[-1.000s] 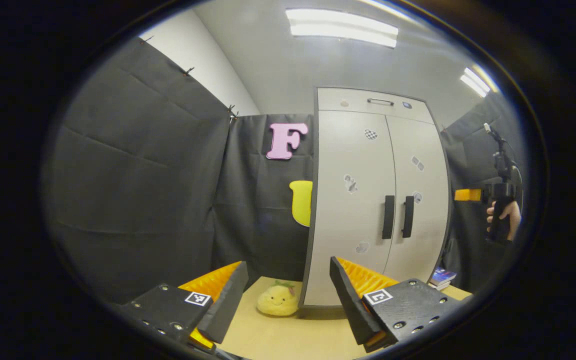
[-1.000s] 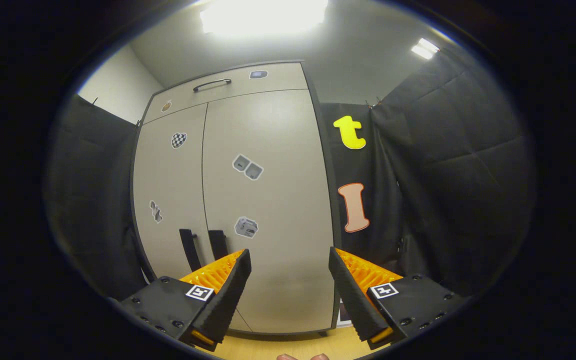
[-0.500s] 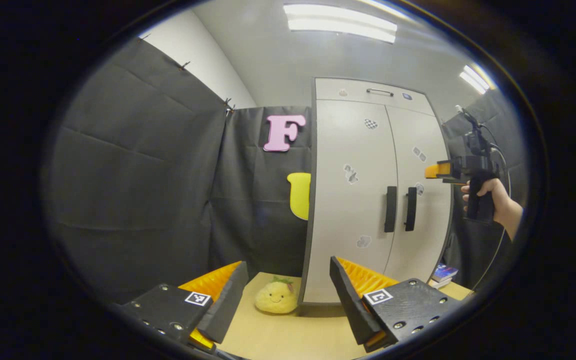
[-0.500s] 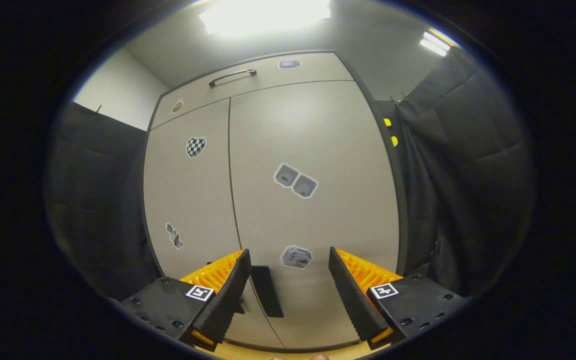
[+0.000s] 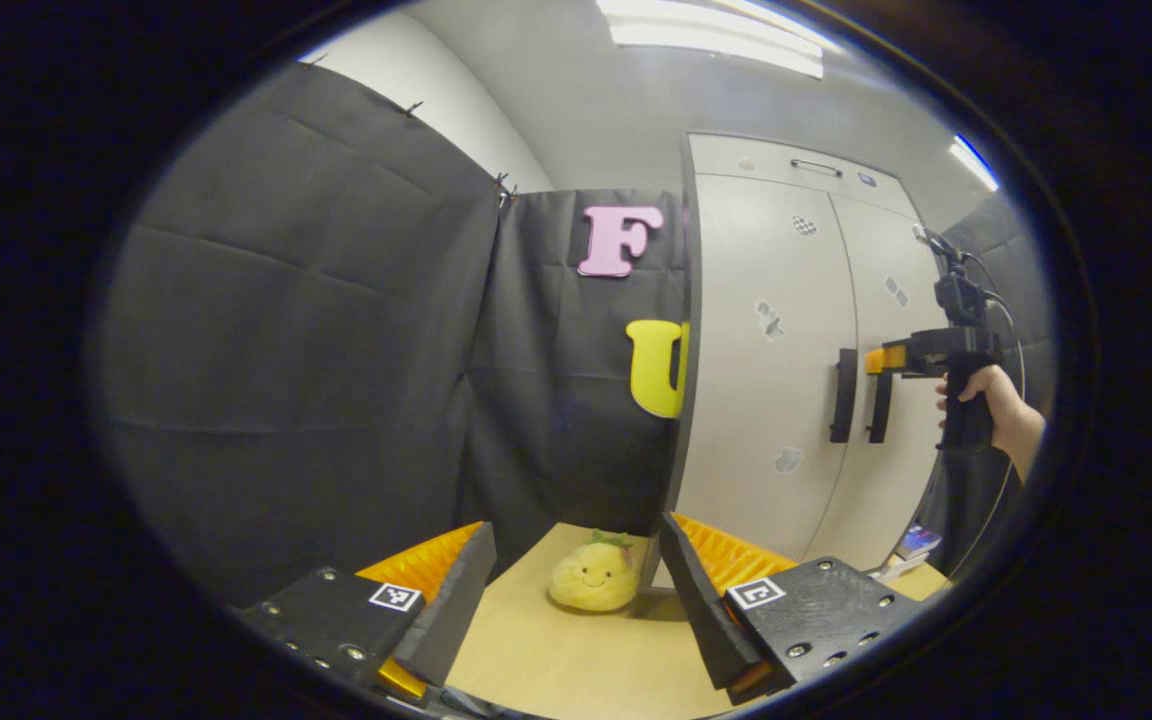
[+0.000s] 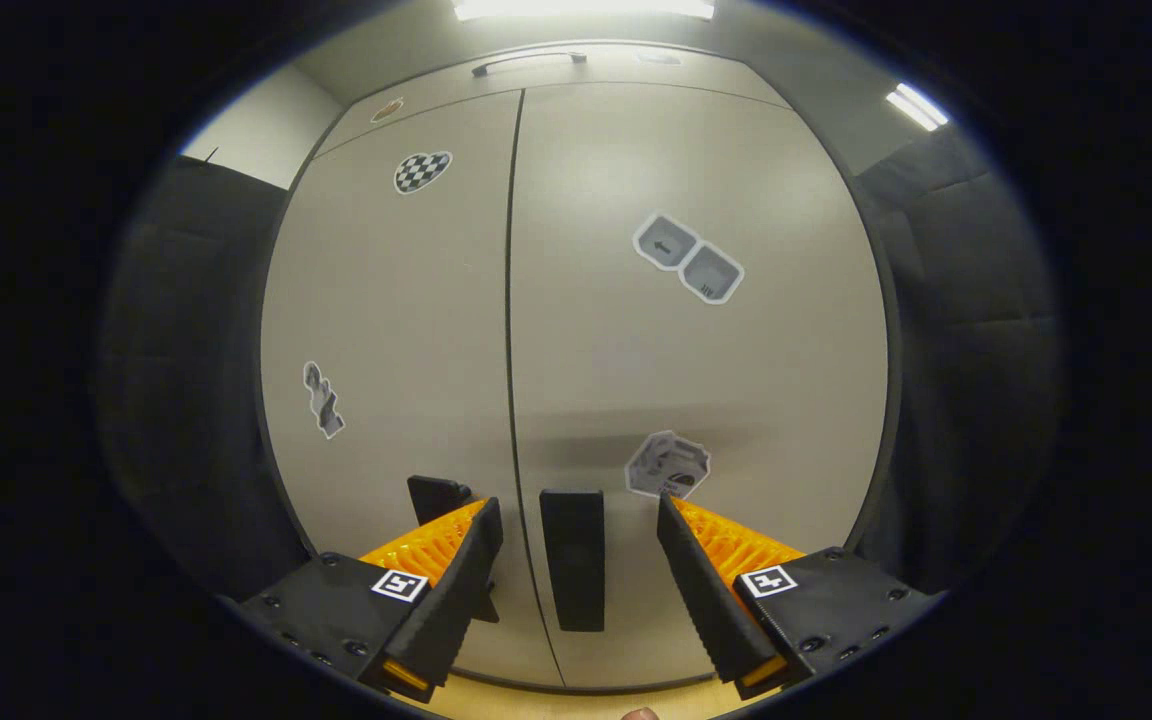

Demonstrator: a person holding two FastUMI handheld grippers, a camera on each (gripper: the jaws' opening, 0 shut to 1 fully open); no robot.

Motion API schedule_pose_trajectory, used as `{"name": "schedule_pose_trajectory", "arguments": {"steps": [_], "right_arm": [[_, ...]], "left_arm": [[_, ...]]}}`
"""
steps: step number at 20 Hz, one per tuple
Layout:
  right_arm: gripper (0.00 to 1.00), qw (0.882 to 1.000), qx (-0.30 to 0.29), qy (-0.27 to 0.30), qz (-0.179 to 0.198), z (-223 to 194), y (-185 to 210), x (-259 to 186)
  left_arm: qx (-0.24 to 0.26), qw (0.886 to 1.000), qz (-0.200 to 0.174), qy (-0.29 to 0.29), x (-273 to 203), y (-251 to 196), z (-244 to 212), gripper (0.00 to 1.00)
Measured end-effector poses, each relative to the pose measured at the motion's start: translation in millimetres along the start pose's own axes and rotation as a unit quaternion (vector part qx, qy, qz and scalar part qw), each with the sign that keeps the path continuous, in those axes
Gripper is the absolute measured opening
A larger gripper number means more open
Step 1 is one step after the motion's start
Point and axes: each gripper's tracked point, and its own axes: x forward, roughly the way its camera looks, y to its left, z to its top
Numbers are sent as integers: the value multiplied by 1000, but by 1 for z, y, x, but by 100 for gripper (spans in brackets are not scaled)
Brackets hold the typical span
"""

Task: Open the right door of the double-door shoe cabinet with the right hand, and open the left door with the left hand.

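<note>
Centring our wide-open, empty right gripper [image 6: 579, 570] around the right door handle [image 6: 573, 560], we close squarely, apparently not touching yet.

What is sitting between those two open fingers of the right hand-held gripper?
In the right gripper view, the right door's black upright handle stands between the open fingers of the right hand-held gripper, untouched on either side.

The cabinet [image 6: 696, 400] doors look smooth and a bit shiny, like painted board. The handles [image 6: 572, 558] look like dull plastic. The table [image 5: 576, 660] looks like smooth, pale wood. The toy [image 5: 593, 584] is soft and fuzzy. The wall [image 5: 316, 350] is dull cloth with creases.
</note>
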Motion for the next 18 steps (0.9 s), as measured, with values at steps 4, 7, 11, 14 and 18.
{"name": "schedule_pose_trajectory", "arguments": {"steps": [4, 7, 11, 14, 18], "right_arm": [[69, 1000, -1, 21, -19, -14, -4, 9], [45, 999, 35, 37, -9, -22, -2, 14], [36, 998, 42, 37, 4, -21, -3, 14], [25, 999, 30, 30, 19, -23, -1, 17], [8, 998, 12, 35, 45, -23, -1, 12]], "left_arm": [[15, 1000, 1, -2, 1, -2, 0, 94], [30, 1000, -3, -6, -1, -3, 2, 95], [31, 999, -6, -9, -1, -5, 5, 94], [34, 999, -5, -6, -3, -5, 6, 94], [38, 999, -12, -4, -7, -8, 8, 94]]}}
